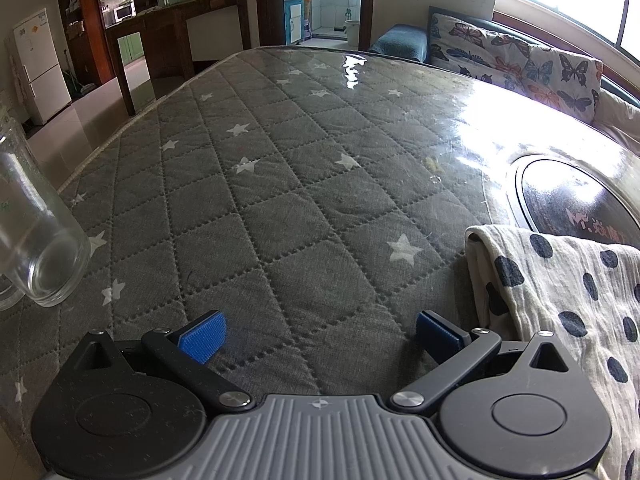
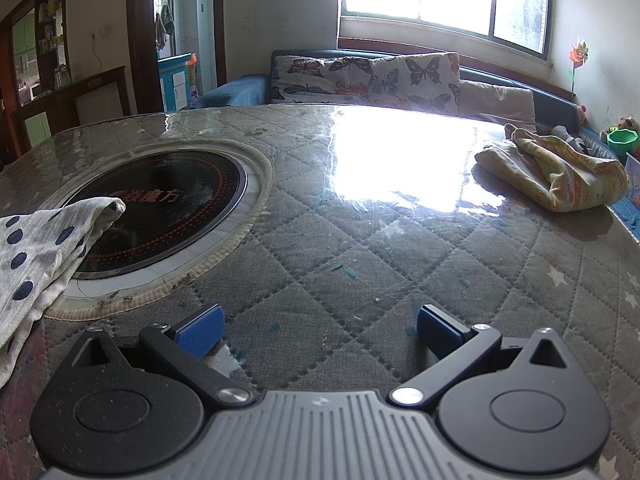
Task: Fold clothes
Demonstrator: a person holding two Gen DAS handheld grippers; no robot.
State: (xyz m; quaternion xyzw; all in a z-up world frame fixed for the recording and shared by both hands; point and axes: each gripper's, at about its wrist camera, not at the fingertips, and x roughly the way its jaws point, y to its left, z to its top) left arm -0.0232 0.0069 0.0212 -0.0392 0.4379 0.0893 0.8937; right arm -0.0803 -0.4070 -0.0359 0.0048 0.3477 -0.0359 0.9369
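Observation:
A white cloth with dark polka dots (image 1: 560, 300) lies folded on the grey quilted table cover (image 1: 280, 200), to the right of my left gripper (image 1: 320, 332), which is open and empty just above the cover. In the right wrist view the same cloth (image 2: 36, 256) lies at the left edge, partly over the black round cooktop (image 2: 160, 216). My right gripper (image 2: 320, 330) is open and empty above the cover, to the right of the cloth. A yellow patterned garment (image 2: 556, 168) lies crumpled at the far right of the table.
A clear glass jar (image 1: 36, 232) stands at the left edge near my left gripper. The cooktop (image 1: 576, 200) is set into the table. A sofa with butterfly cushions (image 2: 368, 76) runs behind the table under the window. A green bowl (image 2: 622, 140) sits at far right.

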